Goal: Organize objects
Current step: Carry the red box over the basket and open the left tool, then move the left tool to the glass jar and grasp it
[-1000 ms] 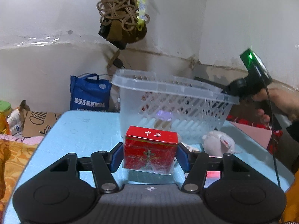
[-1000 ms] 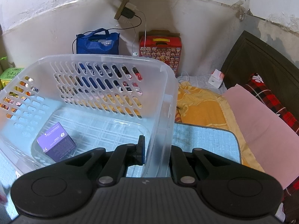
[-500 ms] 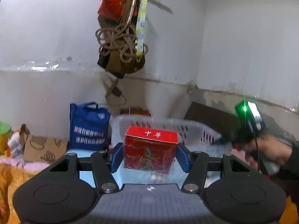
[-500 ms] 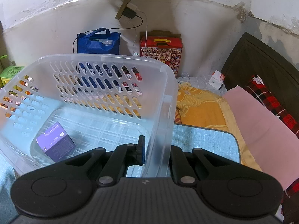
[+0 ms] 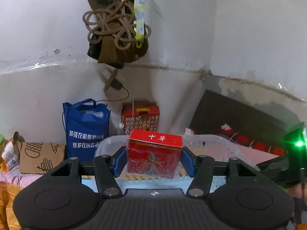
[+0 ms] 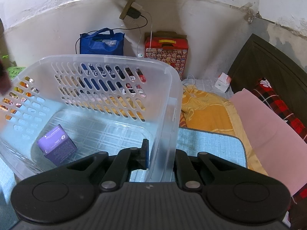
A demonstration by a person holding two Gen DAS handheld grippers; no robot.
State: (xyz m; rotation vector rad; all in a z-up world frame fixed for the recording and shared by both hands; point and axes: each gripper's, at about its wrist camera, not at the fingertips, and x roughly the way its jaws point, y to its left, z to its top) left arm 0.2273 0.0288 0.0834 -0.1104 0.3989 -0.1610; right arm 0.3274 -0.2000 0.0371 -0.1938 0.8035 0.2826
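My left gripper [image 5: 154, 160] is shut on a red box [image 5: 154, 153] with white Chinese characters and holds it in the air over the near rim of the clear plastic basket [image 5: 211, 141]. My right gripper [image 6: 160, 153] is shut on the near right wall of the basket [image 6: 168, 103], one finger inside and one outside. A purple box [image 6: 56, 147] lies on the basket floor at the left. The other gripper's body with a green light [image 5: 296, 143] shows at the right in the left wrist view.
The basket stands on a light blue mat [image 6: 207, 143]. A blue bag [image 6: 102, 42] and a red patterned carton [image 6: 167, 51] stand by the back wall. Orange and pink bedding [image 6: 268, 134] lies to the right. Ropes and a bag [image 5: 117, 30] hang overhead.
My left gripper has lifted the red box off the mat and carried it forward to above the basket rim. My right gripper has kept its hold on the basket wall.
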